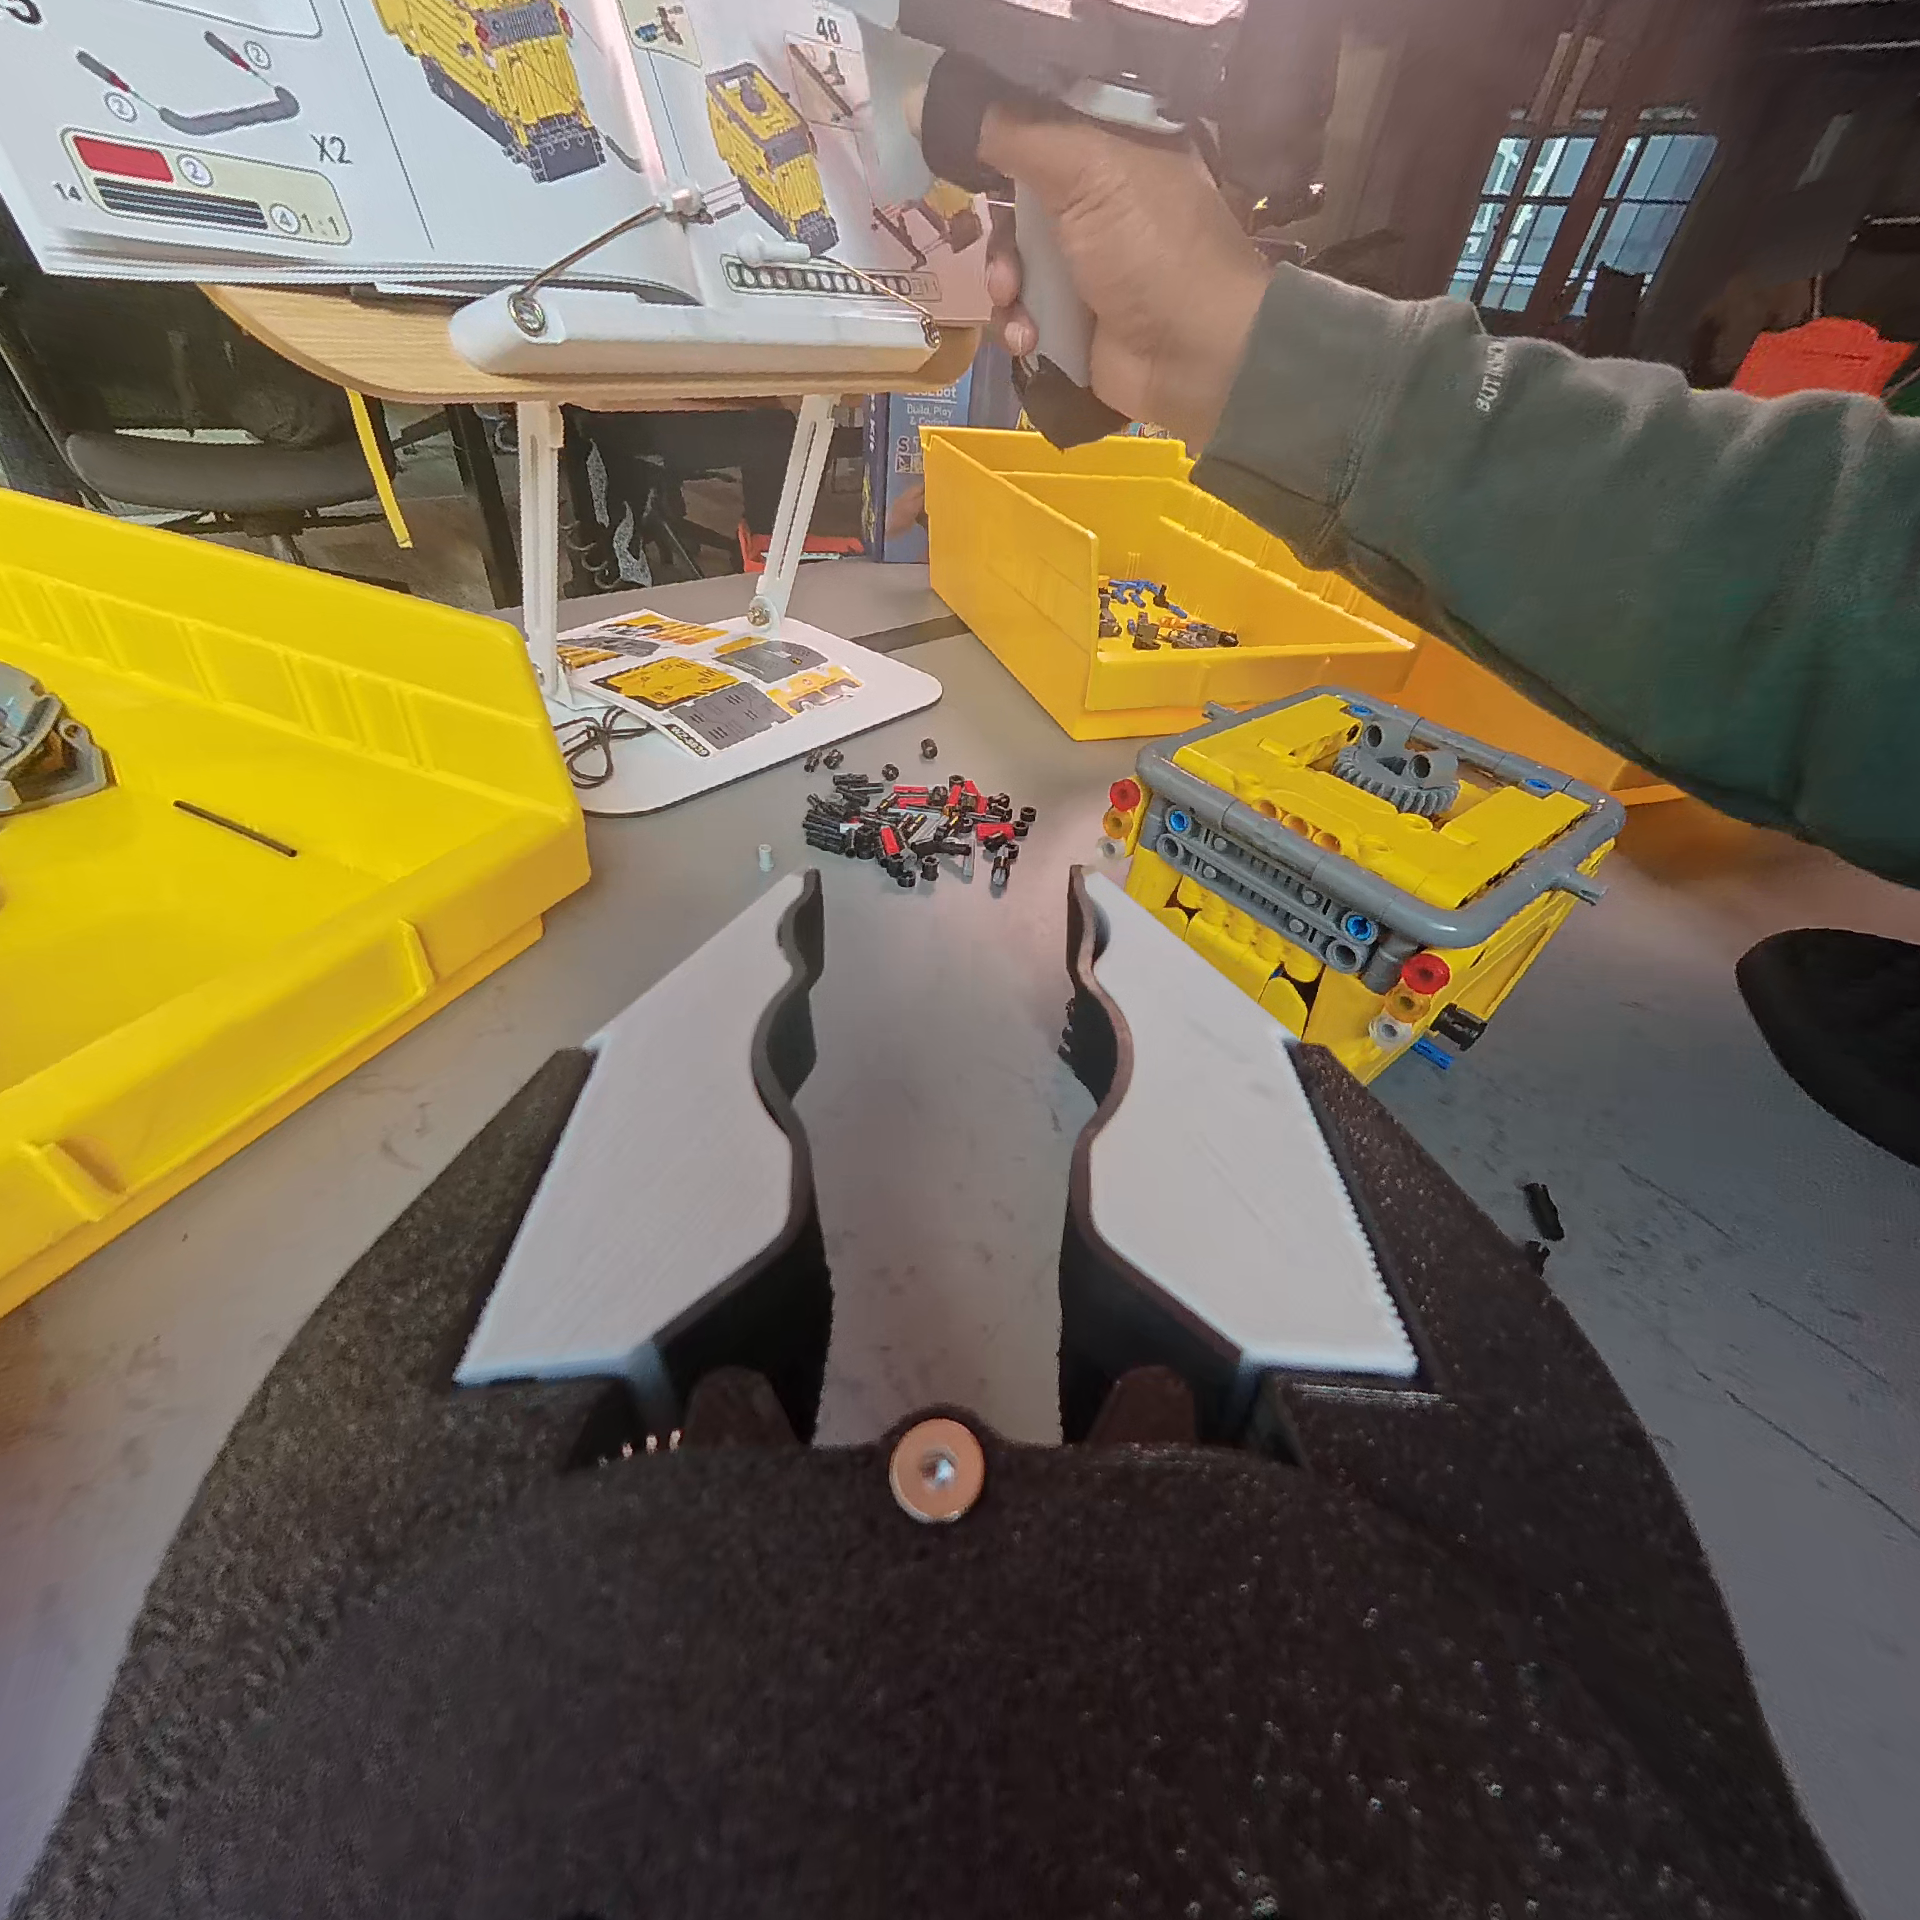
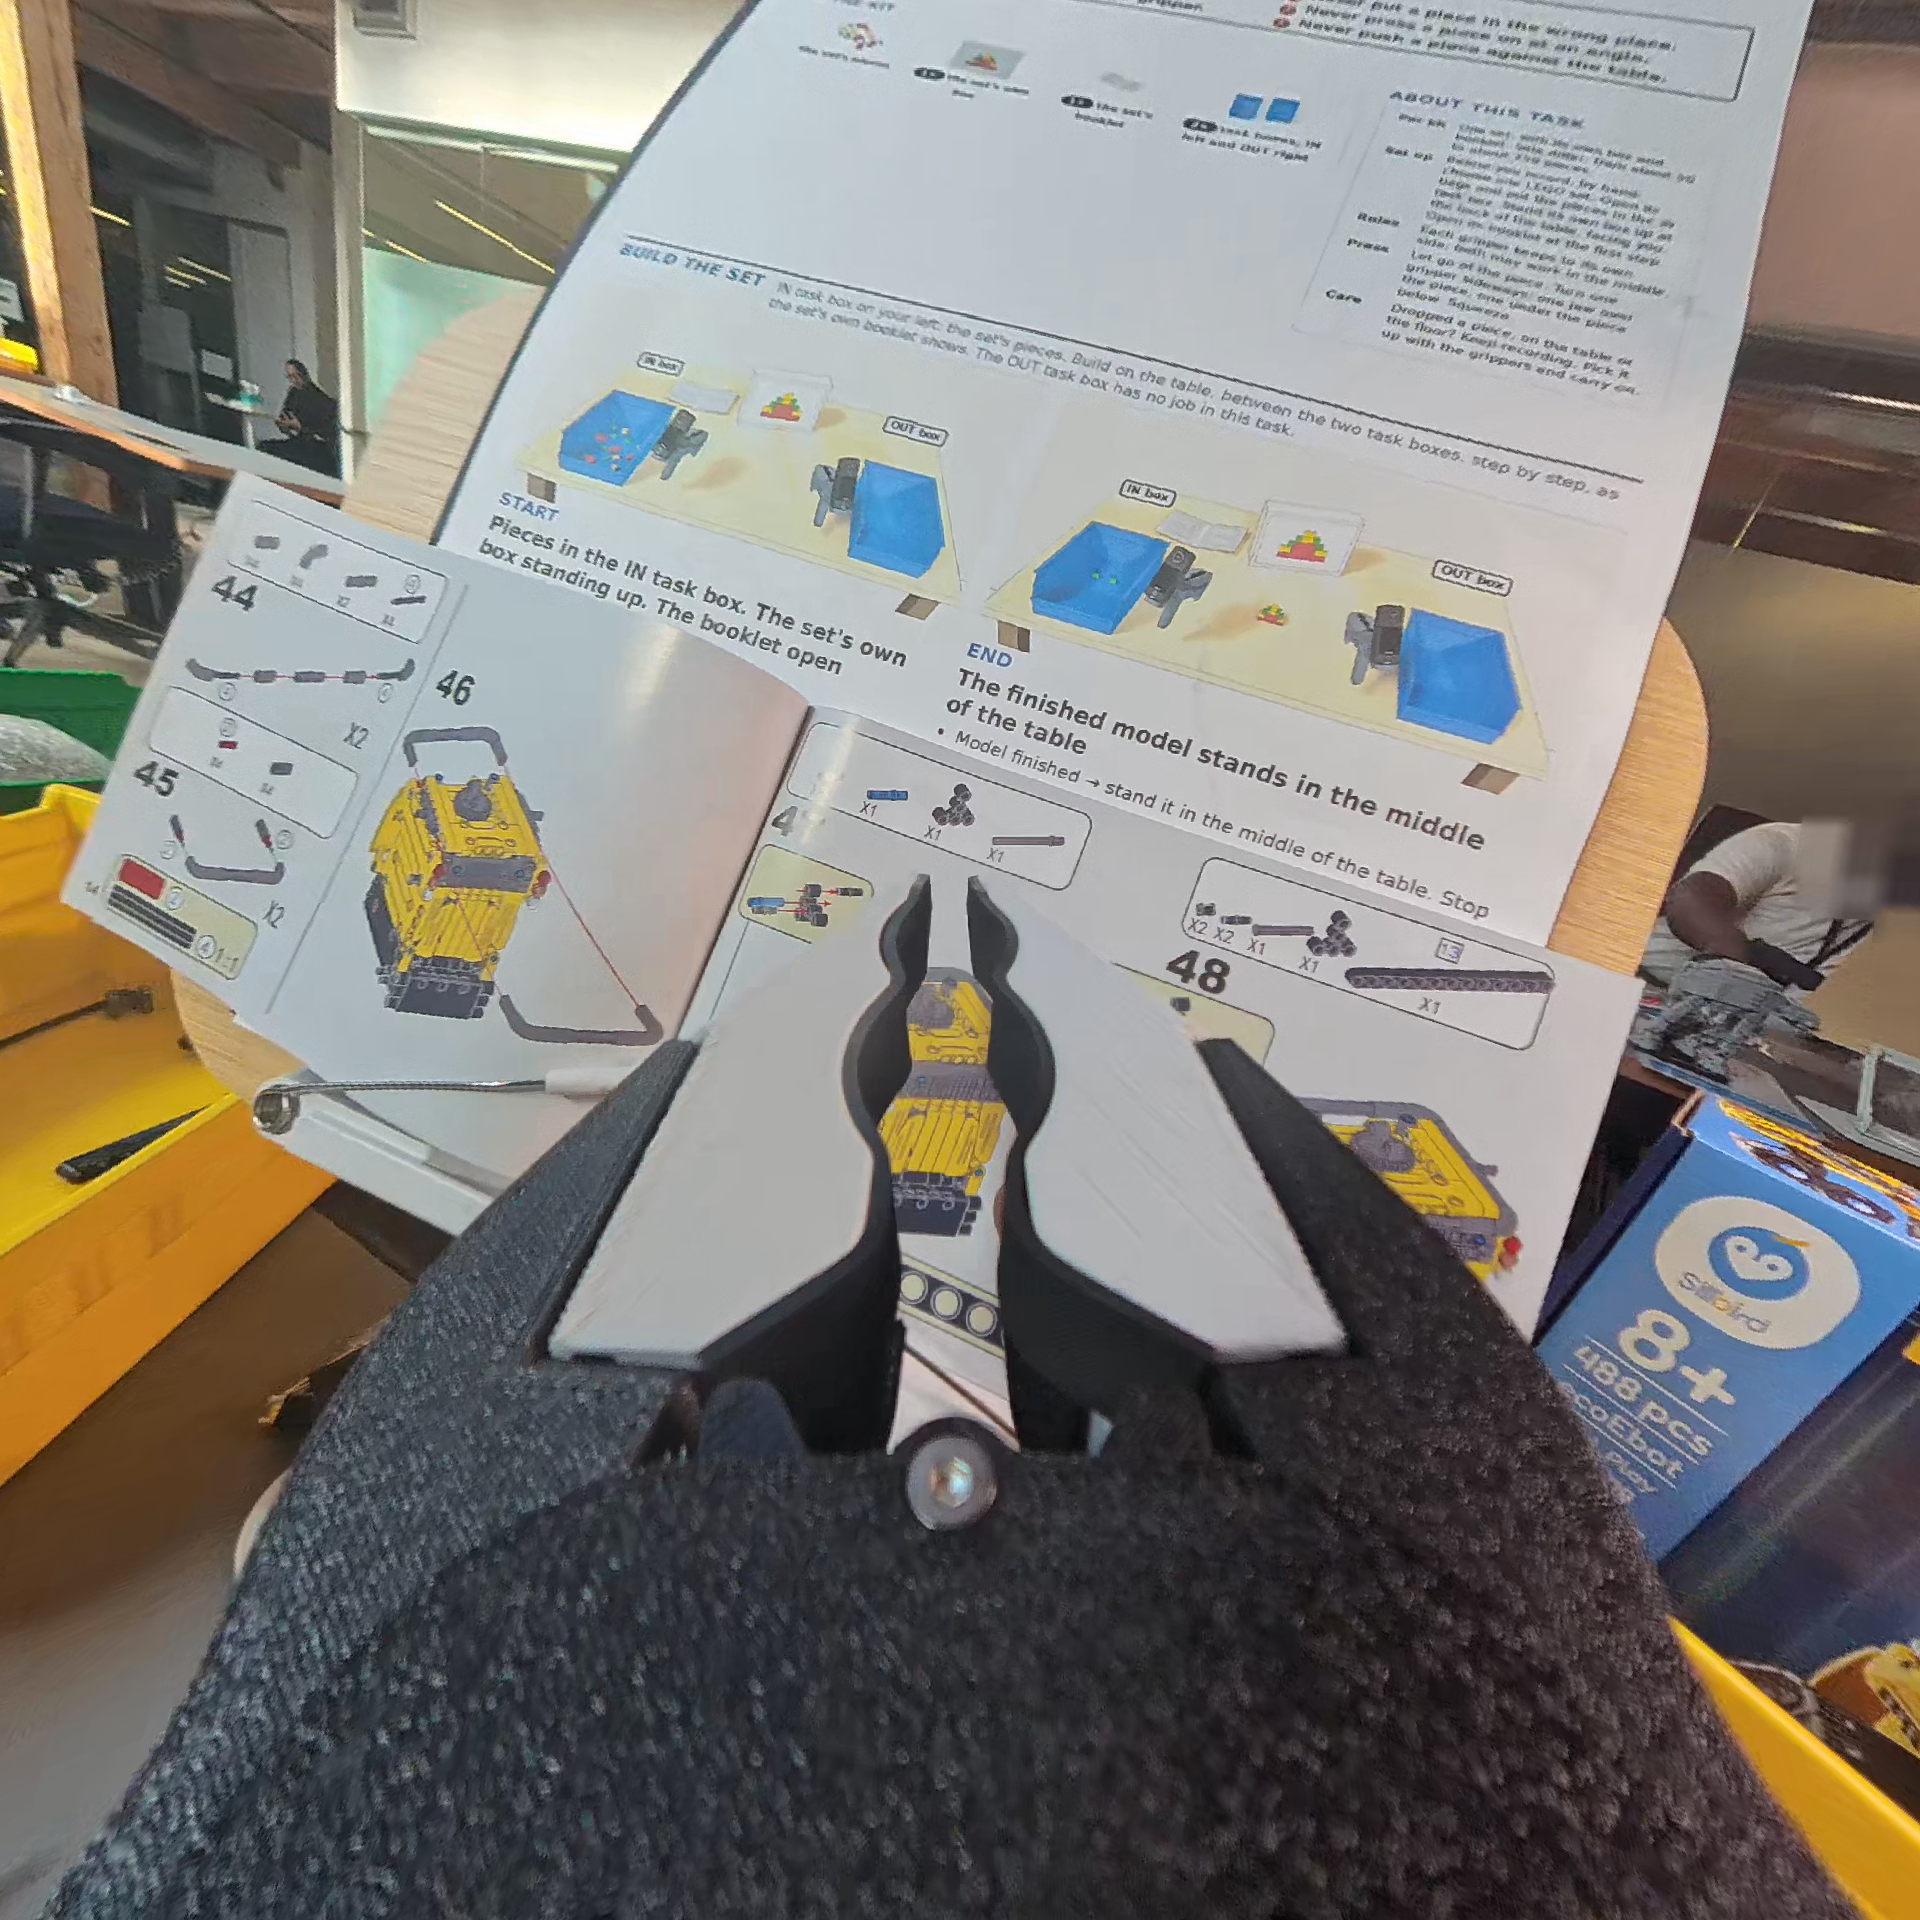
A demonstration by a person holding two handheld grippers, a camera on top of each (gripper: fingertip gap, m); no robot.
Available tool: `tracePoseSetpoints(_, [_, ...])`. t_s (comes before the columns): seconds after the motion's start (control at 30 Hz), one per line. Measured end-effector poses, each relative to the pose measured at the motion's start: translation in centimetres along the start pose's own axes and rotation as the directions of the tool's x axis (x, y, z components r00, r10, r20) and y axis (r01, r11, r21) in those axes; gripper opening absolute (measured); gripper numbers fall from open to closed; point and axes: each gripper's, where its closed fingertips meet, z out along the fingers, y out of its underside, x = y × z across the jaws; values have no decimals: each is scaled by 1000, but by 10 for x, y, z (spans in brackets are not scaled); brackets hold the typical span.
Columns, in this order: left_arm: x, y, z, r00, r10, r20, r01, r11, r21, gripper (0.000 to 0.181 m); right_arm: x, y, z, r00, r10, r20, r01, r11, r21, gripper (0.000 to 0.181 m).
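My left gripper (image 1: 943, 883) is open and empty, low over the grey table (image 1: 935, 1091). Just beyond its tips lies a pile of small black and red pins (image 1: 914, 821). A yellow and grey brick model (image 1: 1351, 862) stands right of its right finger. My right gripper (image 2: 945, 888) is shut to a thin slit with nothing seen between the jaws. It points at the right page of an open instruction booklet (image 2: 520, 831) on a stand. In the left wrist view a hand (image 1: 1122, 270) holds that gripper up by the booklet (image 1: 416, 125).
A yellow bin (image 1: 260, 831) sits on the left, and another (image 1: 1039, 540) with small parts at the back right. A sticker sheet (image 1: 717, 675) lies on the stand's base. A printed sheet (image 2: 1039, 312) stands behind the booklet. A blue box (image 2: 1745, 1299) stands right. A person (image 2: 1745, 904) sits behind.
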Motion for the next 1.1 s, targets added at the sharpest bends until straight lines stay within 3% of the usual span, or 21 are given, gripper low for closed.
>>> tracePoseSetpoints(0.1, [-1,0,0,1000,-3,4,3,1000,1,46,-23,-6,-19,997,-6,78,3,999,33,5])
tracePoseSetpoints(0.23, [-1,-2,-2,1000,-13,5,13,1000,11,45,-77,9,-56,942,-14,335,32,998,-47,5])
tracePoseSetpoints(0.33, [-1,-4,-2,1000,-19,4,19,1000,19,46,-96,19,-90,920,-23,390,52,997,-63,5])
tracePoseSetpoints(0.53, [-4,-6,-4,999,-33,13,32,999,32,46,-103,46,-164,950,95,298,-67,993,-100,12])
tracePoseSetpoints(0.8, [-6,-6,-4,999,-26,25,25,999,29,46,-105,98,-260,964,129,232,-68,965,-252,31])
tracePoseSetpoints(0.93, [-8,-5,-4,999,-23,35,23,999,26,46,-105,106,-288,958,167,233,-90,948,-306,43])
tracePoseSetpoints(1.1, [-13,-2,-3,998,-32,51,31,999,19,46,-87,98,-297,975,127,185,-70,955,-287,47])
